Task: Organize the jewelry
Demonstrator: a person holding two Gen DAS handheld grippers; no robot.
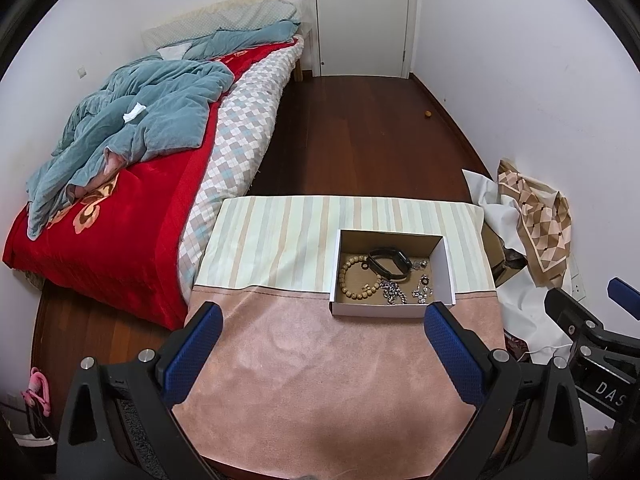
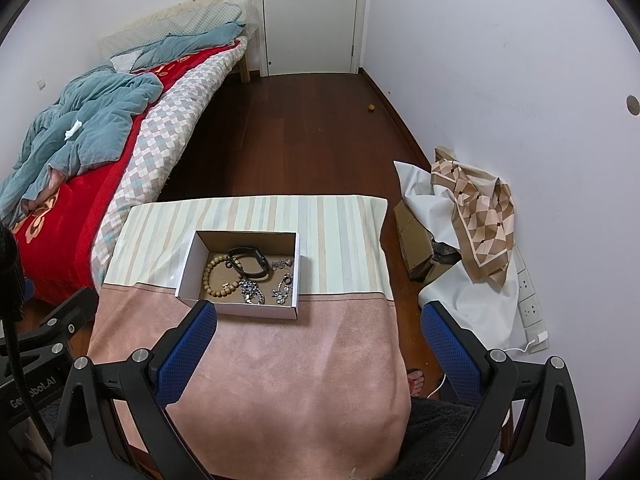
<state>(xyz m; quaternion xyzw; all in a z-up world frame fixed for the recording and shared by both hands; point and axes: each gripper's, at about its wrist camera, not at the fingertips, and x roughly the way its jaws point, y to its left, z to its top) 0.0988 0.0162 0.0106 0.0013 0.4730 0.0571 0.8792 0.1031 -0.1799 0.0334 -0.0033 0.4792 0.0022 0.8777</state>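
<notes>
Both grippers, left (image 1: 322,344) and right (image 2: 318,340), hang spread wide and empty at frame bottom. Centre frame, the cardboard box (image 2: 240,307) holds wooden bead bracelet (image 2: 214,276), black band (image 2: 250,266) and silver chains (image 2: 253,294); tangled chains might snag together when lifted.

We see an unmade bed (image 1: 132,184) with a teal quilt (image 1: 140,120), a white door (image 1: 360,16), dark wood floor (image 1: 352,140), and a patterned scarf (image 2: 476,216).
</notes>
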